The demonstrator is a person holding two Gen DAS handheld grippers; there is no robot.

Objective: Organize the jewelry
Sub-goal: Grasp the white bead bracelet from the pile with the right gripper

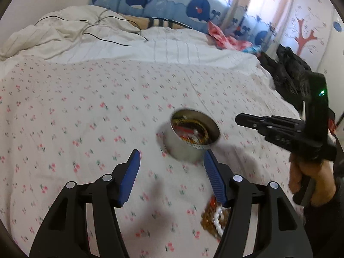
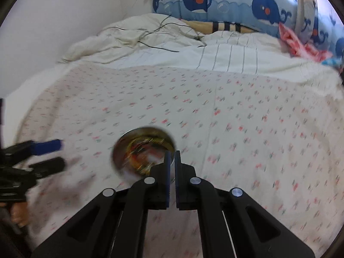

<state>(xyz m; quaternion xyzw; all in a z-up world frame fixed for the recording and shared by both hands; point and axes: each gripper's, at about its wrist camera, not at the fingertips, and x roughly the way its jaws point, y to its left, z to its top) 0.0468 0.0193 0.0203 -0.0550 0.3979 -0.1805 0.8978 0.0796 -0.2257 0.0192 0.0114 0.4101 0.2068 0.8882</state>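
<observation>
Gaping left gripper [image 1: 172, 161] holds nothing; right gripper [image 2: 172, 155] barely parted.

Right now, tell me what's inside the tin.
The tin on the bed holds a jumble of jewelry, red and gold-brown pieces. Blur hides individual items, and the pile covers the tin's bottom.

We hold our left gripper [image 1: 172, 157] tilted downward, jaws wide apart; our right gripper [image 2: 172, 157], at three o'clock, shows only a narrow gap.
</observation>
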